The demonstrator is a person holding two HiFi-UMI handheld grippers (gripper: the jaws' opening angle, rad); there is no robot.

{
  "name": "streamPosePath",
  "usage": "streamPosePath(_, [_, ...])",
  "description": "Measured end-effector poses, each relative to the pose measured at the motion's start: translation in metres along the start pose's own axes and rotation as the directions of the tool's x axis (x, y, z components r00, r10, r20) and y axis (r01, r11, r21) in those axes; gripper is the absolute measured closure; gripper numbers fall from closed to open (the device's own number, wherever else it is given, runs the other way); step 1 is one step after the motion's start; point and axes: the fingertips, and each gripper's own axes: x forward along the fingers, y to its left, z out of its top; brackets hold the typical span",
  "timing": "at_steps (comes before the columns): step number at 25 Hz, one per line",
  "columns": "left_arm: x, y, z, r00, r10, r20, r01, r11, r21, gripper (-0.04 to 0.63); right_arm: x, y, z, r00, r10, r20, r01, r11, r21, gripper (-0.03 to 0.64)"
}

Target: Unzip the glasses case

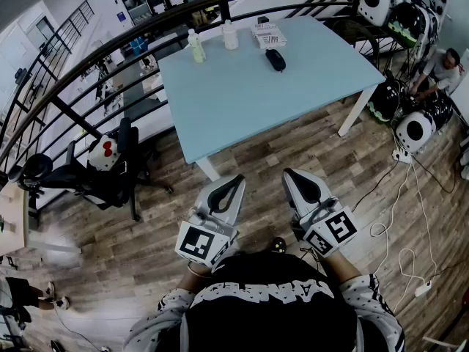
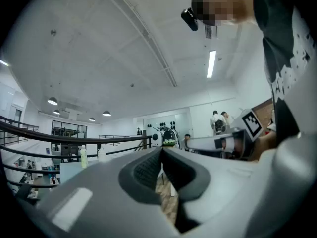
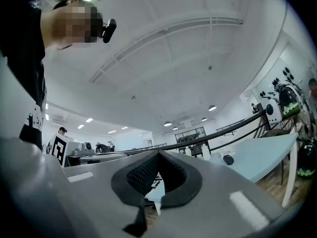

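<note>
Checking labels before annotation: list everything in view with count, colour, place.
table: one, light blue, centre
glasses case: one, black, on table, far side
green bottle: one, yellow-green, table's far edge
white bottle: one, white, beside the green one
box: one, white, behind the case
railing: one, black, curving behind table
office chair: one, black, left of table
left gripper: one, grey, shut, empty, bottom centre
right gripper: one, grey, shut, empty, beside it
</note>
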Motion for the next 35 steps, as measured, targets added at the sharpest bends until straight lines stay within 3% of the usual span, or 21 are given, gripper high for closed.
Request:
streamPosePath(9, [0.007,0.000,-0.009,0.999,0.035,-0.023,-0.035,0.999,-0.001,0.595,0.001,-0.018,0.001,0.999,0.001,0.044,-0.003,0.999,0.045,0.625])
streamPosePath(23, [0.026,0.002,-0.020,0.990,0.132,-0.047,-0.133,0.991,-0.017,0.595,0.015,-0.038,-0.005,0.991,0.130,-0.020,-0.129,0.992,0.002,0.626])
streamPosePath(31, [0.039,-0.015,-0.020,0.988,0.145,-0.049,-0.146,0.989,-0.009,0.595,0.009,-0.056,-0.012,0.988,0.153,-0.034,-0.151,0.987,0.045,0.626])
streamPosePath(35, [0.044,-0.022,-0.018,0.990,0.135,-0.042,-0.136,0.991,-0.004,0.595,0.000,-0.069,-0.009,0.993,0.118,-0.032,-0.115,0.991,0.065,0.629])
